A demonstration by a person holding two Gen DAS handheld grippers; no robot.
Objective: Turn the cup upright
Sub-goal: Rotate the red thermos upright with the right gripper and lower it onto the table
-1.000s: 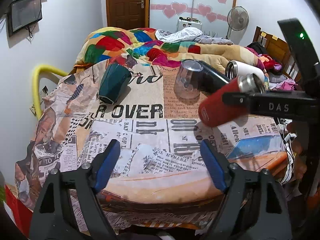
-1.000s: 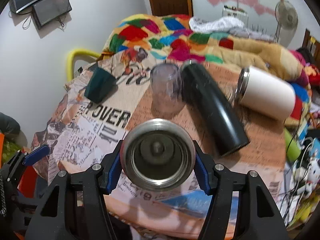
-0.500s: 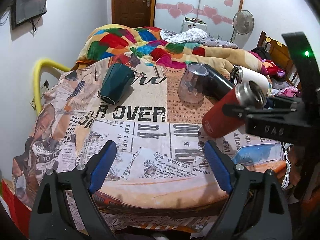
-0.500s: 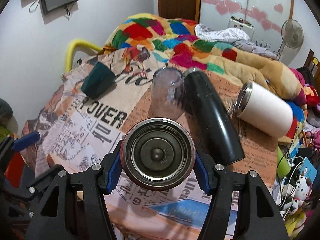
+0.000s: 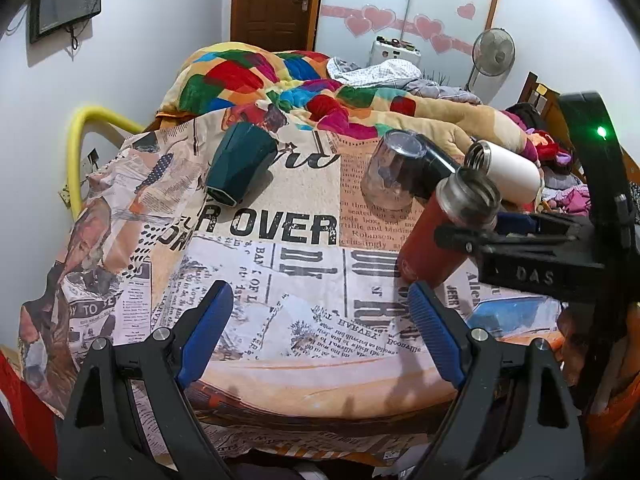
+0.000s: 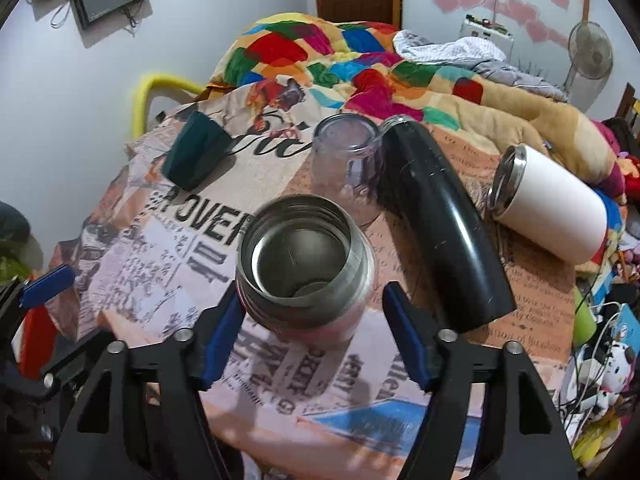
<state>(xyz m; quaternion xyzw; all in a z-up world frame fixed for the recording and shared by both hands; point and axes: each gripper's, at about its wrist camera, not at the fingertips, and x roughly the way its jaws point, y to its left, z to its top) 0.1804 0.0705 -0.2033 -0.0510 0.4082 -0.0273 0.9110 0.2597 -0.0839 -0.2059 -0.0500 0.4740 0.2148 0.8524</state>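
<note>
A red steel-rimmed cup (image 5: 436, 236) stands nearly upright, mouth up, on the newspaper-print cloth (image 5: 280, 264). In the right wrist view its open steel mouth (image 6: 300, 256) sits between my right gripper's (image 6: 314, 328) blue pads (image 6: 404, 340), which now stand open and apart from its sides. My left gripper (image 5: 320, 328) is open and empty near the table's front edge, left of the red cup.
A dark green cup (image 5: 240, 168) lies on its side at far left. A clear glass mug (image 6: 348, 160) stands inverted beside a lying black flask (image 6: 436, 216) and a lying white tumbler (image 6: 552, 204). A colourful blanket (image 5: 304, 80) is heaped behind.
The red cup went from lying horizontal in my right gripper to standing mouth up on the cloth. The right jaws have opened off it. The left gripper stayed open.
</note>
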